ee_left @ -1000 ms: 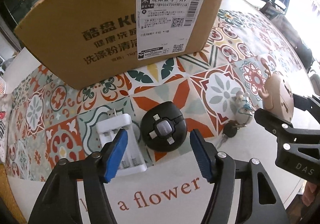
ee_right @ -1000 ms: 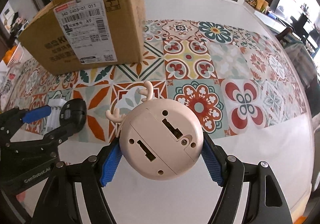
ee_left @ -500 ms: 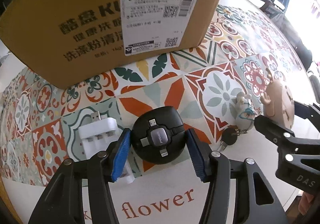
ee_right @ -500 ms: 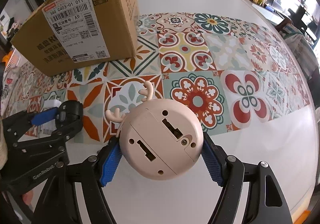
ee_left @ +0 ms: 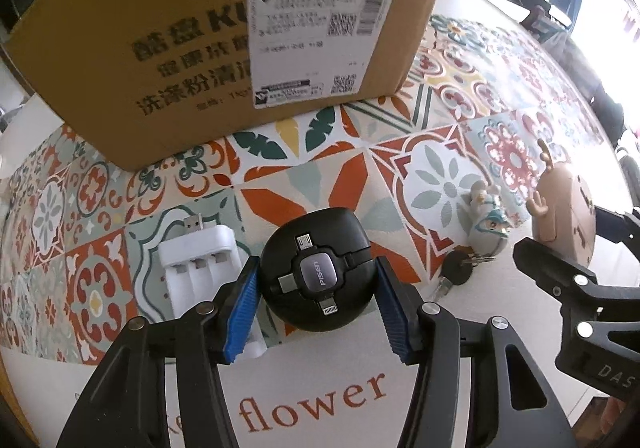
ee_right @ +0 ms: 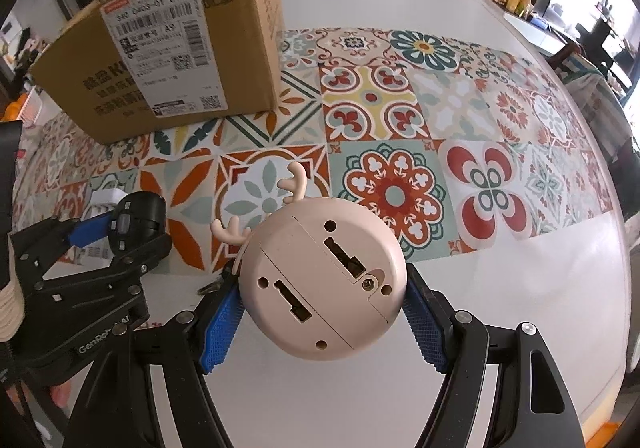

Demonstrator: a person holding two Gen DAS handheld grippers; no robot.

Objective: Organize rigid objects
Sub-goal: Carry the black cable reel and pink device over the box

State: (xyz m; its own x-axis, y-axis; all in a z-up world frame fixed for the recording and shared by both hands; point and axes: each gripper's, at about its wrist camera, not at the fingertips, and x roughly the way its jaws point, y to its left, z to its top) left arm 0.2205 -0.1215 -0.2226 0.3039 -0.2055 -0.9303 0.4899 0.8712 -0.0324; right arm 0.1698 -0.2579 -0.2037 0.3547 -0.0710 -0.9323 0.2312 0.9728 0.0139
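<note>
On table: one cardboard box (ee_left: 224, 47) at back. Right gripper (ee_right: 322, 322) clamps one pink deer-antler clock (ee_right: 322, 280). Left gripper (ee_left: 316, 304) jaws just closed onto one black round cable hub (ee_left: 318, 268). One white battery charger (ee_left: 200, 268) just beside it, one figurine keychain (ee_left: 486, 224) with key near clock.

We see a black round cable reel (ee_left: 320, 280), a white charger (ee_left: 200, 268), a pale pink clock (ee_right: 324, 284) – and a mat (ee_right: 400, 107) with red, teal and yellow floral tiles.
</note>
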